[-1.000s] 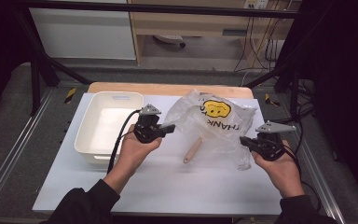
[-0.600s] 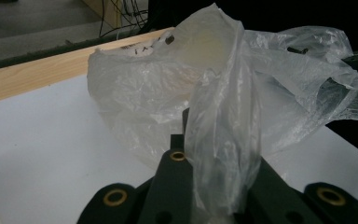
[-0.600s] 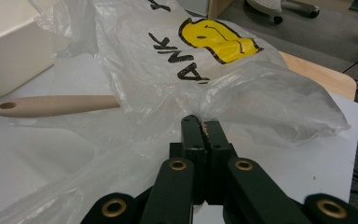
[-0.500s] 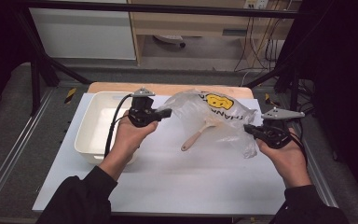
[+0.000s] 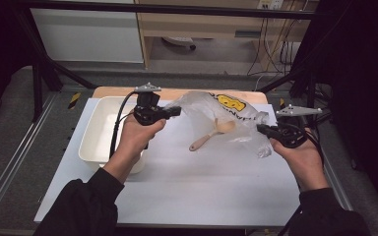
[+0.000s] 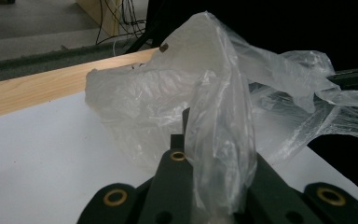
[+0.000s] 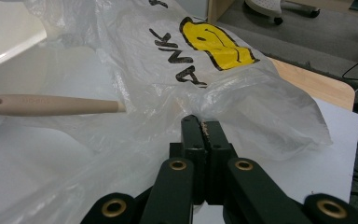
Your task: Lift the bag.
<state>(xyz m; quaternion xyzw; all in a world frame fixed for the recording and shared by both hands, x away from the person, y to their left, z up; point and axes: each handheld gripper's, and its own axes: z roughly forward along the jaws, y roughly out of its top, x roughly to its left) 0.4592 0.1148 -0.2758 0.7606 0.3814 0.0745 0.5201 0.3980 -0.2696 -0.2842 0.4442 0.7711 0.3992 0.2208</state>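
Note:
A clear plastic bag (image 5: 226,110) with a yellow face print hangs stretched between my two grippers above the white table (image 5: 187,182). My left gripper (image 5: 177,111) is shut on the bag's left edge; in the left gripper view the film (image 6: 219,140) is bunched between the jaws of my left gripper (image 6: 200,140). My right gripper (image 5: 261,129) is shut on the right edge, with the jaws of my right gripper (image 7: 201,123) pressed together on the film. A wooden spoon (image 5: 209,136) lies with its bowl inside the bag, and its handle (image 7: 51,105) sticks out of the bag's open underside.
A white plastic tub (image 5: 101,132) stands at the table's left, beside my left hand. A wooden board edge (image 5: 177,93) runs along the back. Black frame posts (image 5: 39,78) stand at both sides, and cables hang at the back right.
Both hands have risen and carried the bag up and away from me. The spoon has lifted with it and tilted, its handle now pointing down to the left.

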